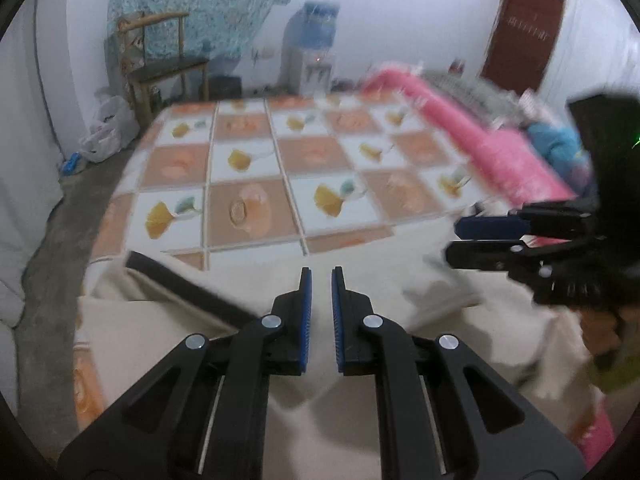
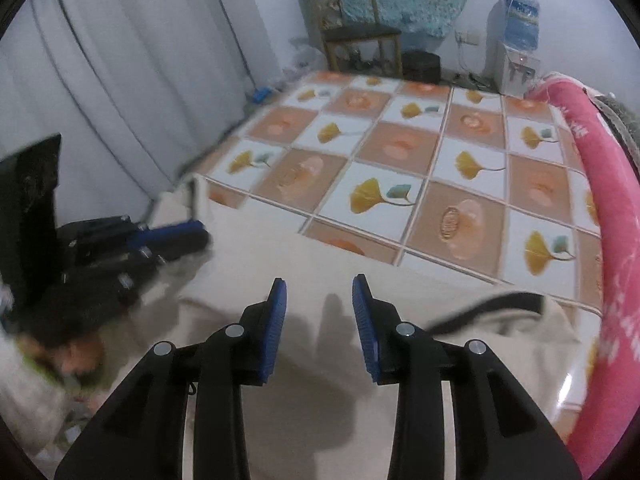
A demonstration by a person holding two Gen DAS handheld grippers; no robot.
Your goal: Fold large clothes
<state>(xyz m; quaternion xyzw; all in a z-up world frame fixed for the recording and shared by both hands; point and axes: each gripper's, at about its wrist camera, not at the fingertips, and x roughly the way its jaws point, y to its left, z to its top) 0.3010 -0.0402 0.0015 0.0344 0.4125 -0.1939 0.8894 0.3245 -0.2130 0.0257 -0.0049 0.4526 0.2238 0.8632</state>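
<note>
A large cream garment (image 1: 168,320) with a black band (image 1: 188,284) lies spread on the near part of a bed; it also shows in the right wrist view (image 2: 248,248), black band (image 2: 488,308) at its right. My left gripper (image 1: 321,276) hovers just above the cloth, jaws a narrow gap apart, nothing between them. My right gripper (image 2: 319,290) is open and empty above the cloth. The right gripper also appears in the left wrist view (image 1: 456,240), at the right. The left gripper appears in the right wrist view (image 2: 200,236), at the left.
The bed has a checked sheet with orange squares and yellow leaves (image 1: 248,160) (image 2: 400,152). A pink rolled quilt (image 1: 480,148) (image 2: 612,240) lies along its right side. Beyond the bed stand a wooden chair (image 1: 160,60), a water dispenser (image 1: 312,48) and a dark red door (image 1: 520,36).
</note>
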